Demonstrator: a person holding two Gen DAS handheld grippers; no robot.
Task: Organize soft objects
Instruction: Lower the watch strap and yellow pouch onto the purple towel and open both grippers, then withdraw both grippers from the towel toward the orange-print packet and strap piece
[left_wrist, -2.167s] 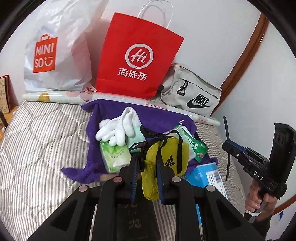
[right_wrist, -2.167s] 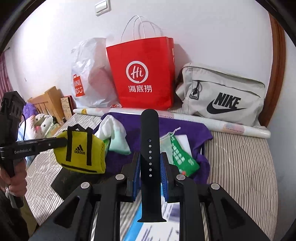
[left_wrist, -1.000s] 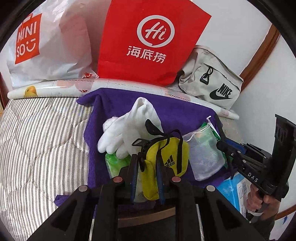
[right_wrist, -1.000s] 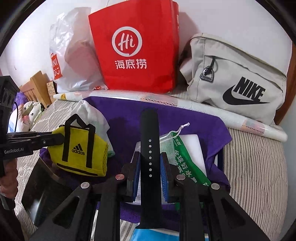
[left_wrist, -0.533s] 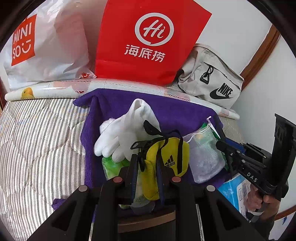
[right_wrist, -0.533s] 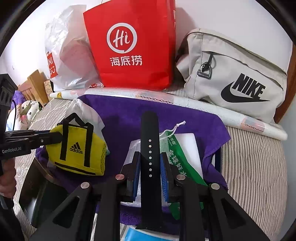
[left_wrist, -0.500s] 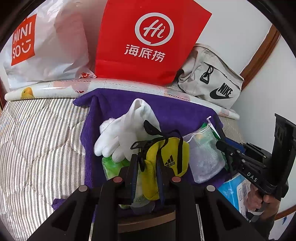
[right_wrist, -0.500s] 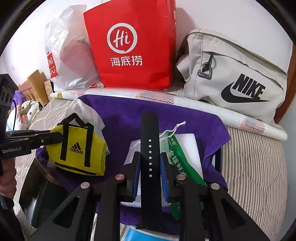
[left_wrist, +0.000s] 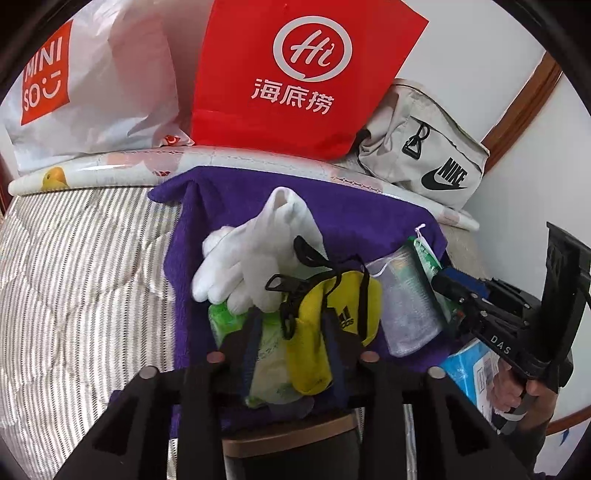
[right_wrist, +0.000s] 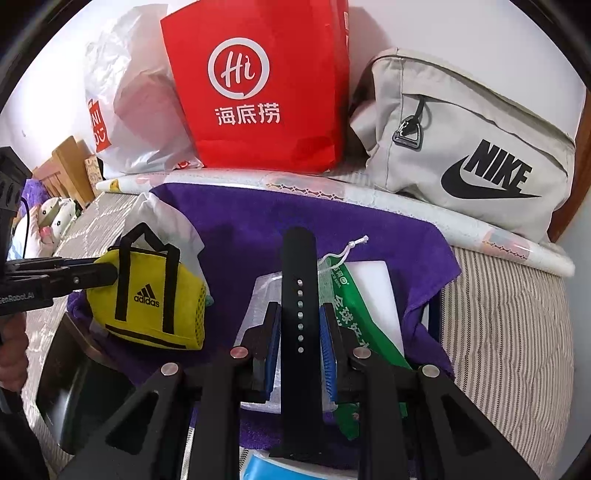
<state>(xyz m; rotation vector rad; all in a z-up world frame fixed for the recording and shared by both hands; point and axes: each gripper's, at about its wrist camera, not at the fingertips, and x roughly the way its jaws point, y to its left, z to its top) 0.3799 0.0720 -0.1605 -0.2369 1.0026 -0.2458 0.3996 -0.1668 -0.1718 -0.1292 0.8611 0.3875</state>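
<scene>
- Left gripper (left_wrist: 291, 332) up close: its fingers are spreading right now, the small yellow Adidas duffel-shaped pouch (left_wrist: 328, 317) still between them, the pads off its sides.
- That pouch sits on the purple towel (left_wrist: 354, 214), against a green tissue pack (left_wrist: 225, 321) and a pair of white fabric gloves (left_wrist: 251, 258).
- Right gripper (right_wrist: 299, 332): fingers narrow, easing apart, with the black perforated watch strap (right_wrist: 299, 295) standing upright between them; whether the blue pads still press on it, I cannot tell.
- Under the strap lies a clear mesh drawstring bag with a green label (right_wrist: 347, 306), on the same towel.
- A light-blue box (left_wrist: 469, 373) peeks out at the towel's near edge.
- The towel is spread over the grey striped bed (left_wrist: 74, 280).
- Farther back, a long rolled printed sheet (right_wrist: 369, 199) runs across the bed.
- Behind it, against the wall: a white Miniso plastic bag (left_wrist: 92, 81), a red paper Haidilao bag (right_wrist: 258, 81) and a beige Nike sling bag (right_wrist: 480, 147).
</scene>
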